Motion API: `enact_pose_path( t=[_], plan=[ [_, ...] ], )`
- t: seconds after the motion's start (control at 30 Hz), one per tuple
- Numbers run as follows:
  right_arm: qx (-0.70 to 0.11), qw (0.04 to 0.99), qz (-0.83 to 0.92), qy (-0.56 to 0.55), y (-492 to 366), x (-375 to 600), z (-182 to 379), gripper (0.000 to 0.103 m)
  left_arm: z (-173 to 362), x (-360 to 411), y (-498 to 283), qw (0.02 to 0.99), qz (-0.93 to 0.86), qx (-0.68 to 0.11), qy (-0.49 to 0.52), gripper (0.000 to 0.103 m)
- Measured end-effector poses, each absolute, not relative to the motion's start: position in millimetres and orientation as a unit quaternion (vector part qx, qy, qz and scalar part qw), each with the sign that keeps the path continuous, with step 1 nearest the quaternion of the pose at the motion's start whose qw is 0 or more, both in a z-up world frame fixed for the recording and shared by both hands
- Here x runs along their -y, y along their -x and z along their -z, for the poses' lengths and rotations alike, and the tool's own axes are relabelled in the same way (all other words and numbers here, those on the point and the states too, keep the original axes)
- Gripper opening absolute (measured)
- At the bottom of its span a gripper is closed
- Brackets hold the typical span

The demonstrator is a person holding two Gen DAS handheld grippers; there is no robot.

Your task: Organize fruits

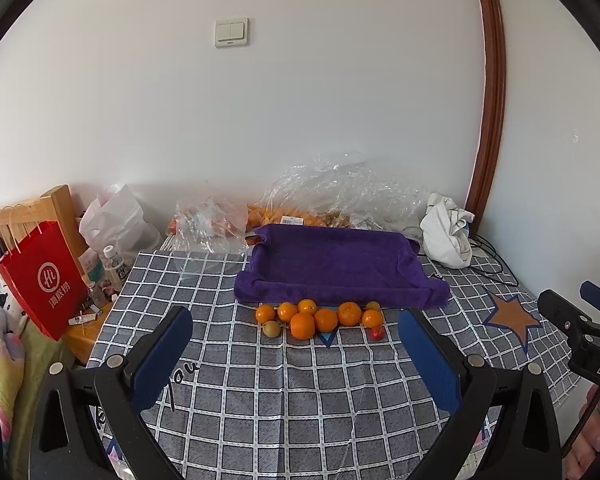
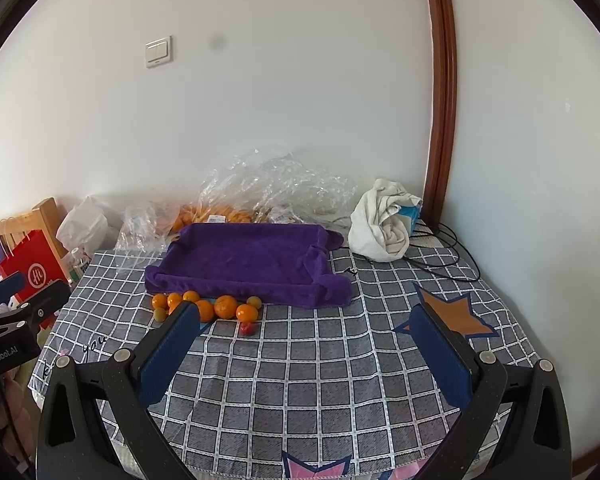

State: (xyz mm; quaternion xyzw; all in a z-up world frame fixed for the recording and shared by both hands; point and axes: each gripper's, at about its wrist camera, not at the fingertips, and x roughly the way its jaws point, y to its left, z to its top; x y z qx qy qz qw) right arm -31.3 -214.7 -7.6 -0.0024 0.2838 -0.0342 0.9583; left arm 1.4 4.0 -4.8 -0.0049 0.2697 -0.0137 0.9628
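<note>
Left gripper (image 1: pixel 296 330) and right gripper (image 2: pixel 306 332): both hovering over the checked tablecloth (image 1: pixel 300 392), jaws spread wide, gripping nothing. Oranges (image 1: pixel 326 319), two greenish fruits and a small red fruit (image 1: pixel 376 333): lying clustered ahead, touching the purple towel-lined tray (image 1: pixel 336 264). Behind it: crumpled clear plastic bags (image 1: pixel 340 188) and a white cloth (image 1: pixel 448 232) sitting against the wall. Red paper bag (image 1: pixel 40 280): hanging left of the table.

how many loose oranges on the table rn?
6, clustered in a row against the front edge of the purple cloth tray: four behind, two ahead. More sit bagged behind.
</note>
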Motion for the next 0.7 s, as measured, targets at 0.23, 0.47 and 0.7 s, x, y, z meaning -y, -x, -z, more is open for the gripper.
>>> enact_pose_path(
  t=[0.23,0.47,0.7],
  plan=[
    [-0.288,0.957,0.031,-0.002,30.4,216.0,10.0,0.103,4.9,-5.3,-1.4,0.963,0.012,-0.271,0.005,0.103],
    [-0.286,0.958,0.032,0.003,30.4,213.1,10.9,0.103,7.8,-9.9,-0.2,0.962,0.010,-0.273,0.005,0.103],
    [-0.293,0.956,0.032,0.006,26.1,211.3,16.6,0.103,9.7,-11.1,-1.0,0.961,0.011,-0.275,0.006,0.103]
  ],
)
